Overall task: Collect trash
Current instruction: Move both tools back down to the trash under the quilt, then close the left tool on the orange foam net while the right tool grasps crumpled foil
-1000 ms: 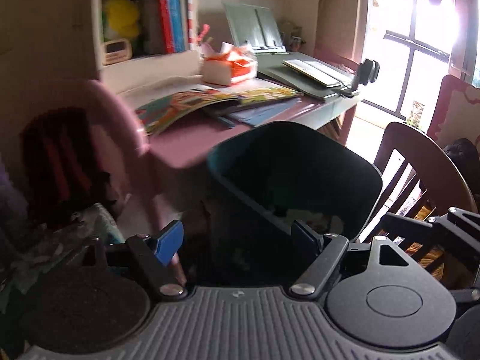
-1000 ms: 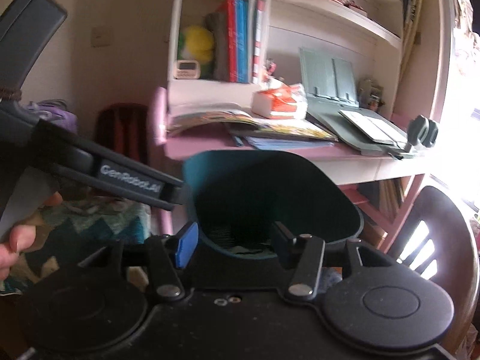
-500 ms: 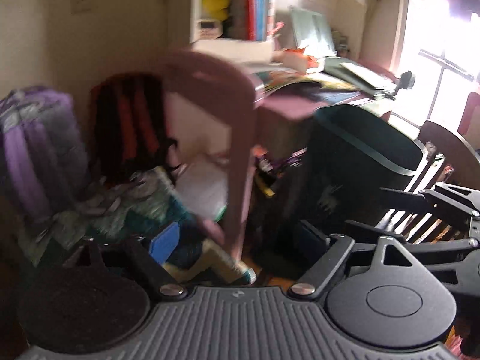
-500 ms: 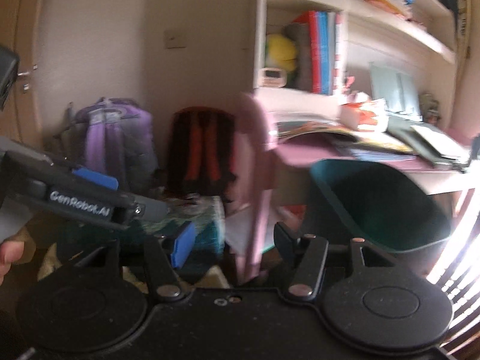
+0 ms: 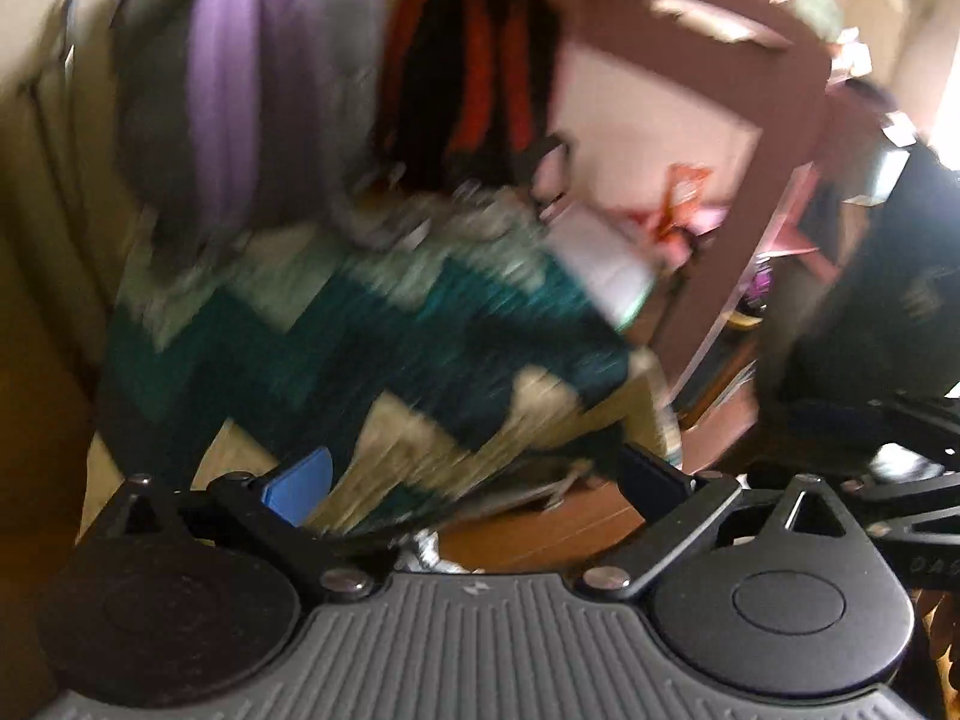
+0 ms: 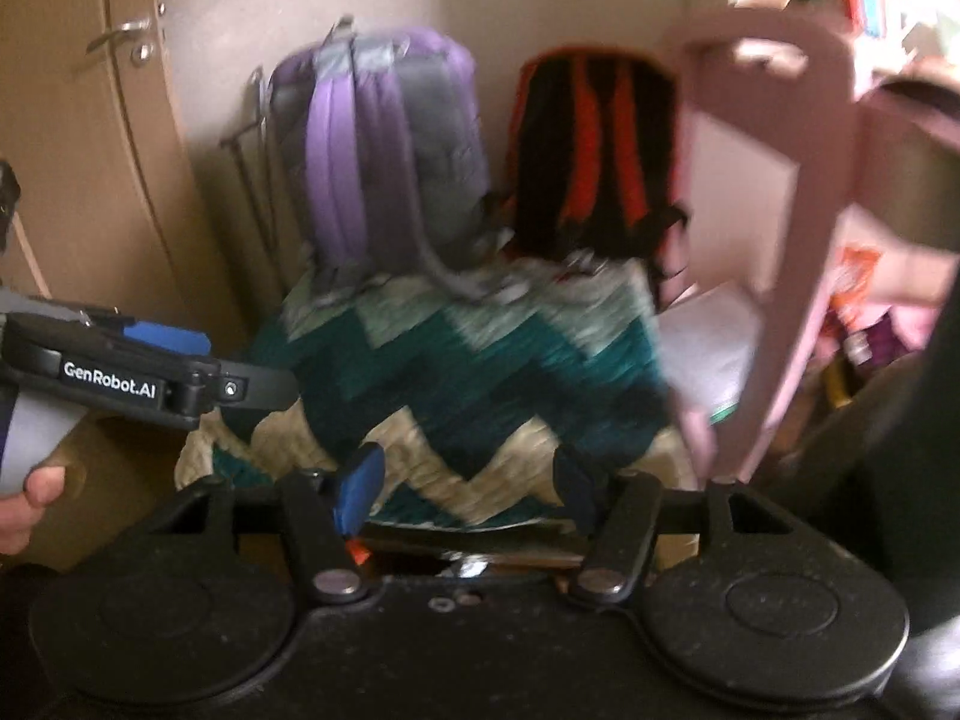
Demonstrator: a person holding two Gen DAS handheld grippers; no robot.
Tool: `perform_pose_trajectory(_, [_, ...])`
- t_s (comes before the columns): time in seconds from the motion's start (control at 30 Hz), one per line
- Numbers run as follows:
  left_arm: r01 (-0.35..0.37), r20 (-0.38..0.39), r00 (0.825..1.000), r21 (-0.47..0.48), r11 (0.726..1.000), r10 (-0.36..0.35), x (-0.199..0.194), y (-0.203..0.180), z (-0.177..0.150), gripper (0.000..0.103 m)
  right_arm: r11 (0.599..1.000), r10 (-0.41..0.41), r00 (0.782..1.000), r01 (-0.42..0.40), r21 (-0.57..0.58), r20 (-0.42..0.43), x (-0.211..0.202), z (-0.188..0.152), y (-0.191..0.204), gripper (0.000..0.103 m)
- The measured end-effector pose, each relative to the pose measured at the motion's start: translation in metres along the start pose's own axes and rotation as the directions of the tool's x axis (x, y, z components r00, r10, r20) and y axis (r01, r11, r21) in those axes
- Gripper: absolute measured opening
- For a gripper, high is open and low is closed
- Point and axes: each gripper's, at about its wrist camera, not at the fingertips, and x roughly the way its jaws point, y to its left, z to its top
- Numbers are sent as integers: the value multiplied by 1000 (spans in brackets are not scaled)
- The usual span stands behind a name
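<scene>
Both of my grippers point down at a cluttered corner, and both views are smeared by blur. At the far left of the right wrist view I see a tan wooden door with a metal handle, and below it my left gripper, carried by a hand at the frame edge. Its jaws are opening, nothing between them; the left wrist view shows its blue pads spread wide over a folded blanket with teal, white and cream zigzags.

Next comes a purple and grey backpack standing against the wall, its straps hanging onto the far edge of the blanket. Just to its right stands a black backpack with red-orange straps, also against the wall.

My right gripper sits low in its own view, jaws opening with nothing between them, the blanket's near edge behind the fingertips.

Further right is a pink plastic chair frame. Beyond it, under the desk, lies an orange crinkled wrapper beside white paper; more small clutter there is too blurred to name. A dark bin wall fills the right edge of the left wrist view.
</scene>
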Motion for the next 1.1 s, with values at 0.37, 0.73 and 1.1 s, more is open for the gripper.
perform_pose_trajectory(0.37, [-218,-169,967,-159,963,191,126,96,-87,102,999,27,978,-34,-28,-209,155,-57,25,64])
perform_pose_trajectory(0.73, [-271,-411,868,78,959,279,252,134,-158,102,985,-10,938,-50,-163,-345,286,-124,27,63])
perform_pose_trajectory(1.1, [-247,-433,865,74,966,254,345,186,-233,102,969,-32,850,-103,-226,-525,390,-198,23,63])
